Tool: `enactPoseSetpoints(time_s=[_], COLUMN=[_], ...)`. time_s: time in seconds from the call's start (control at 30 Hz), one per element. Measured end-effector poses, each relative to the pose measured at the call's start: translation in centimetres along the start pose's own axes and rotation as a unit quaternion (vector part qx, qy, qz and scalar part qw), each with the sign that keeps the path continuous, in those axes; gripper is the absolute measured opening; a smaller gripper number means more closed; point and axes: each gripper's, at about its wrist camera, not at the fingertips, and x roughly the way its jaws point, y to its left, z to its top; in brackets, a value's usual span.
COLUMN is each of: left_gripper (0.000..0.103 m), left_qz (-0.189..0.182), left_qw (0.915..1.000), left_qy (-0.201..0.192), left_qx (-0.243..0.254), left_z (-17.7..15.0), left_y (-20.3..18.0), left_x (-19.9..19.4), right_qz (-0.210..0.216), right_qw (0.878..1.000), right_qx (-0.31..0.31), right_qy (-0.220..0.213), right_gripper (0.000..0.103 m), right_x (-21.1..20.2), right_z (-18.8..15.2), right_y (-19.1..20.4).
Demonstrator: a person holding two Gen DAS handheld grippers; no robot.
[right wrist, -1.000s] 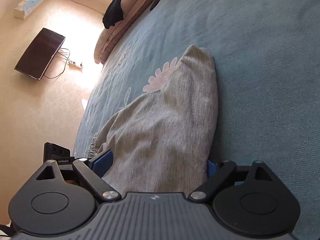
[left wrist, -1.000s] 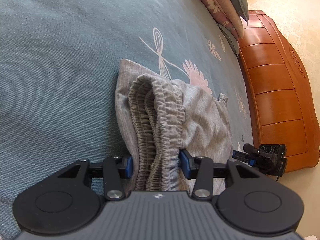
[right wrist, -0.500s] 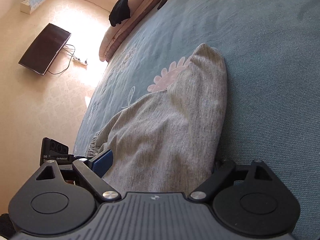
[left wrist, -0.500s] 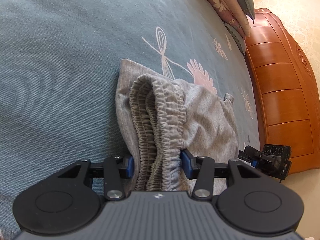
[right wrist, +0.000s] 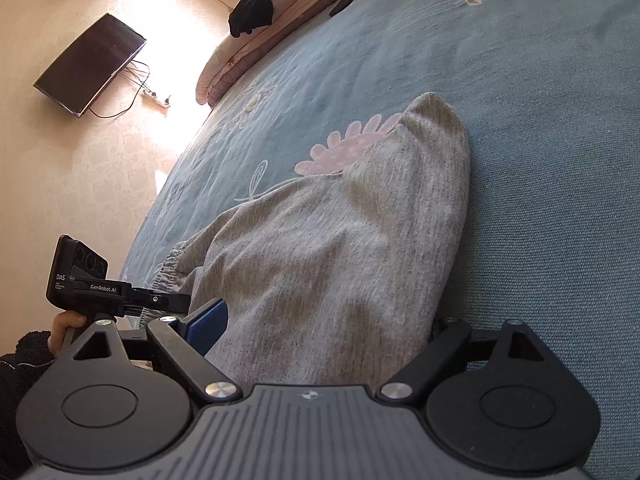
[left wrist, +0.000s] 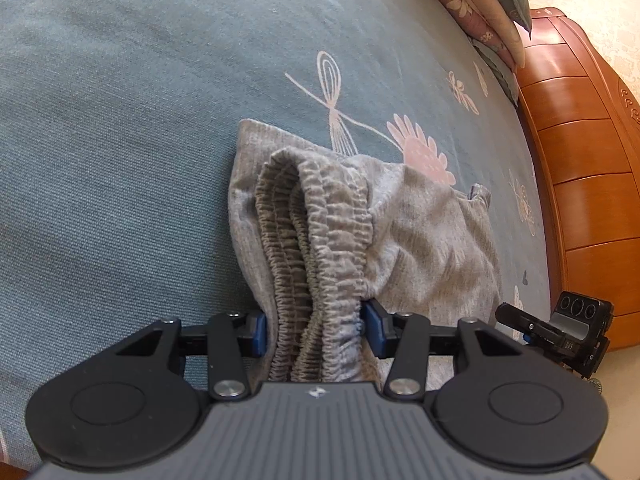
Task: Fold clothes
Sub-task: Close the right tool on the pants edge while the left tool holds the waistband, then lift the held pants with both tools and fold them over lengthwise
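Note:
A grey knit garment (left wrist: 432, 232) lies folded on the teal bedspread (left wrist: 120, 120). Its bunched elastic waistband (left wrist: 320, 240) runs up between the blue pads of my left gripper (left wrist: 314, 332), which is shut on it. In the right wrist view the smooth folded part of the garment (right wrist: 340, 240) fills the wide gap of my right gripper (right wrist: 324, 328). That gripper stands open, with one blue pad (right wrist: 208, 322) showing at the cloth's left edge. The other finger is hidden under the fabric.
A wooden footboard (left wrist: 580, 160) borders the bed on the right, with stacked pillows (left wrist: 480, 8) behind it. A dark screen (right wrist: 90, 64) and a power strip (right wrist: 156, 98) lie on the floor. A black cloth (right wrist: 256, 12) rests on a quilt. A hand (right wrist: 66, 322) holds the left gripper.
Both views have tilted a little, and the garment stays between the fingers. The blue pad on the right gripper's right finger, visible a second ago, is now covered by cloth.

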Motion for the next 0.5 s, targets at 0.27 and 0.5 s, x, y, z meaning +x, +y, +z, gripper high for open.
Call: enactPoseSetpoints(time_s=[0.27,0.5], left_gripper=[0.042,0.037], left_qz=[0.039,0.134], left_qw=[0.9987,0.9831], left_qy=[-0.020,-0.053], left_qx=[0.025,0.112], left_z=[-0.6,-2.1], left_y=[-1.7,-6.2], left_x=[0.0,-0.5], right_qz=[-0.018,-0.072], right_qw=[0.999,0.997], right_qx=[0.045,0.016], right_qy=[-0.013,-0.033], right_gripper=[0.036,0.018], right_x=[-0.7,-0.9], right_z=[-0.3,-1.1], right_y=[-1.6,1.0])
